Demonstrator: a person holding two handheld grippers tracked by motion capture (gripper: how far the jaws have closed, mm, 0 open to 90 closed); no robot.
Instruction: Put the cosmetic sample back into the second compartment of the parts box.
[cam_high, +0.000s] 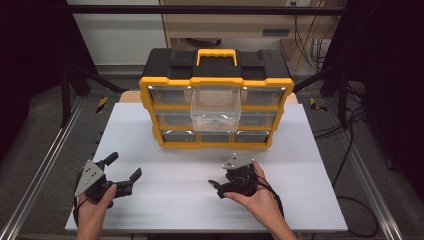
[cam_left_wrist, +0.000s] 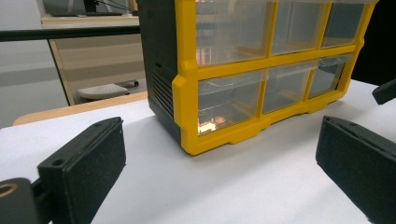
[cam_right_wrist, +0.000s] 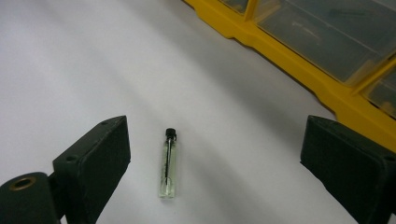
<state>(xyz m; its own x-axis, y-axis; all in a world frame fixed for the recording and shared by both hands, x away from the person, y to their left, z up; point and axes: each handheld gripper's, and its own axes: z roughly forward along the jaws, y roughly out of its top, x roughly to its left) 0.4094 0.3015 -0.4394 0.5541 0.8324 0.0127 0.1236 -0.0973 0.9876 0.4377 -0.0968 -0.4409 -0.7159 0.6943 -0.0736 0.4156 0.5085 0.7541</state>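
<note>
Small glass vial (cam_right_wrist: 169, 164) with a black cap, lying flat on the white worktop (cam_right_wrist: 93, 70) between the wide-open jaws of the right gripper (cam_right_wrist: 215, 172), nearer one jaw than the other and touching neither. It holds a pale yellowish liquid and a thin dark stem runs down inside it. Judged from its build, the vial is very light, rigid, smooth and breakable — likely to roll or skid if nudged on one side, and to crack under a hard squeeze. The safest hold looks to be across the middle of the glass body, jaws square to its long axis, closed gently.

The left gripper (cam_high: 123, 170) rests apart at the worktop's near left, jaws equally spread and holding nothing. Behind stands a yellow-and-black drawer organiser (cam_high: 216, 97) with its top middle clear drawer (cam_high: 215, 107) pulled out.

Hard to make out: in the high view the vial cannot be picked out beneath the right gripper (cam_high: 220, 186); the drawers' contents are blurred by glare — a faint orange glint (cam_left_wrist: 208, 125) in one lower drawer cannot be identified.
</note>
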